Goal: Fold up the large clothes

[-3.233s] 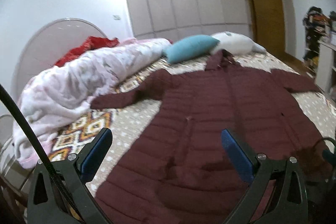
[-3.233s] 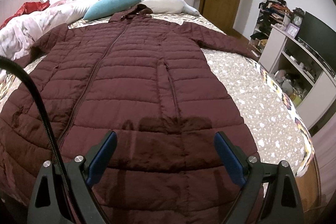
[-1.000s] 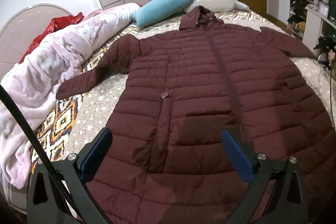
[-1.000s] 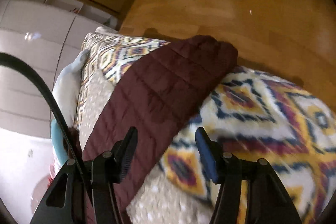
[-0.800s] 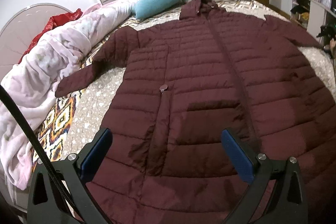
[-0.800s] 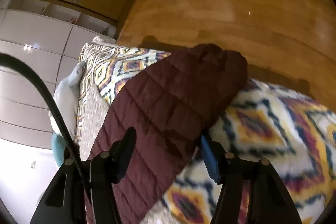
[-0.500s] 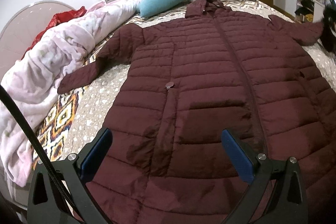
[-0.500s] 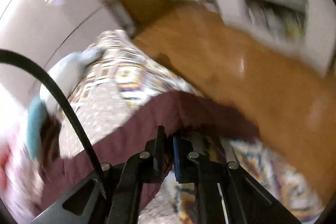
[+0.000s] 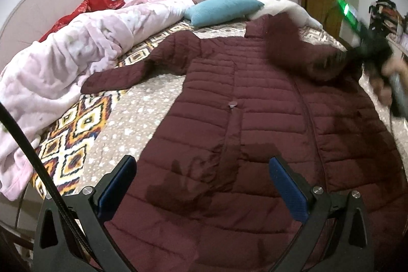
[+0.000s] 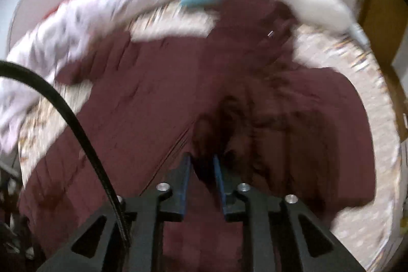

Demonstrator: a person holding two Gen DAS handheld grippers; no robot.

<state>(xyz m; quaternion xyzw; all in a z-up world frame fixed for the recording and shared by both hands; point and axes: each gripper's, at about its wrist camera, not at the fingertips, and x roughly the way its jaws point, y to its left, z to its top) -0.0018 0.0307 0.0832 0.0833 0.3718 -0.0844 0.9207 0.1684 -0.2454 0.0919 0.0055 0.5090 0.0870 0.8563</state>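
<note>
Your right gripper [image 10: 202, 165], jaws easing apart around the cuff, has swung the coat's right sleeve [image 9: 301, 52] from the bed's edge across the maroon coat [image 9: 255, 119] spread on the bed [image 9: 132, 116], completing fold 1, while your left gripper [image 9: 202, 185] hovers spread and empty.

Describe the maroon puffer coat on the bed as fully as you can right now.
The maroon coat is a long quilted puffer, lying front up on the patterned bedspread, zip closed down the middle, collar toward the pillows. One sleeve lies out flat toward the pink blanket. The other sleeve is lifted and swung over the chest, its dark fabric between the right gripper pads as the jaws open. The left gripper hovers open above the hem.
</note>
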